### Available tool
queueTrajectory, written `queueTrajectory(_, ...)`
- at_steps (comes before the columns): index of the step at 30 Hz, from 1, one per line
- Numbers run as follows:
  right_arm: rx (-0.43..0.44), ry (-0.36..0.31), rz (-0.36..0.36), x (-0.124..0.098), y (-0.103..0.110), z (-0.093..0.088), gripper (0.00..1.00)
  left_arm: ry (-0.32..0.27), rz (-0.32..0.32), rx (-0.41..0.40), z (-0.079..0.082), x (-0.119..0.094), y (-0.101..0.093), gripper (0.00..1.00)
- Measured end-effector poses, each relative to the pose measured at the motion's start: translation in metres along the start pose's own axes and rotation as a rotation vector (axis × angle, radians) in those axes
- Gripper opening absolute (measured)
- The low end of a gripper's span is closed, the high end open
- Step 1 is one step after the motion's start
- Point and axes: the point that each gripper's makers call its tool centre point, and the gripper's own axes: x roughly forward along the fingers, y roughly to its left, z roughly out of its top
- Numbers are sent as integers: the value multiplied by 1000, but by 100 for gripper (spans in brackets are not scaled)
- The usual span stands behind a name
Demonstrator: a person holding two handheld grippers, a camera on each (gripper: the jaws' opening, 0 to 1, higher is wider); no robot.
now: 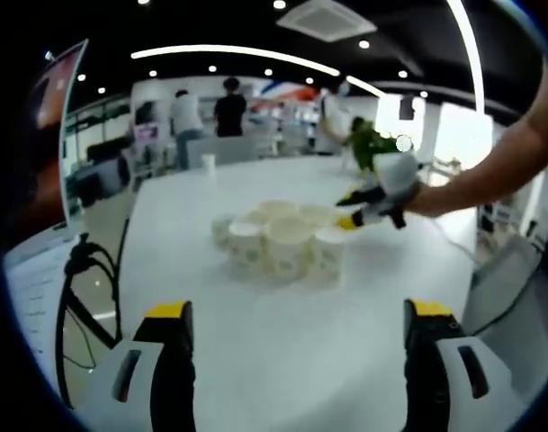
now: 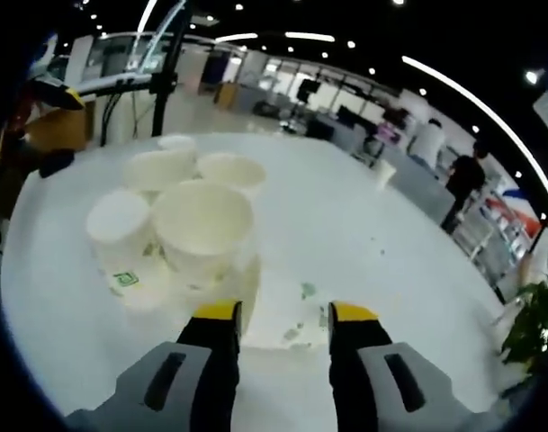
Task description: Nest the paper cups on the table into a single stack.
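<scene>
Several white paper cups with green print (image 1: 278,238) stand upright in a tight cluster in the middle of the white table (image 1: 282,360). My left gripper (image 1: 298,315) hovers open in front of them, nothing between its fingers. My right gripper (image 1: 350,211) comes in from the right on a person's arm, its tips at the rightmost cup (image 1: 329,252). In the right gripper view the right gripper (image 2: 285,315) has its jaws half closed against a blurred cup (image 2: 287,301) that fills the gap. The other cups (image 2: 202,225) sit just beyond, up and to the left.
A lone cup (image 1: 208,162) stands far back on the table. A black stand with cables (image 1: 85,270) rises at the table's left edge. A green plant (image 1: 368,144) and standing people (image 1: 229,103) are beyond the far end.
</scene>
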Motion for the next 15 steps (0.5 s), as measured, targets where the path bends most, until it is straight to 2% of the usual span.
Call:
queueTrajectory(3, 11, 5, 6, 0, -1, 0, 28, -3, 1, -1, 2, 0, 1, 95)
queueTrajectory(11, -27, 7, -26, -4, -12, 2, 17, -7, 4, -1, 4, 1, 3, 95)
queueTrajectory(15, -33, 11, -29, -4, -15, 2, 16, -6, 3, 3, 4, 1, 3, 95)
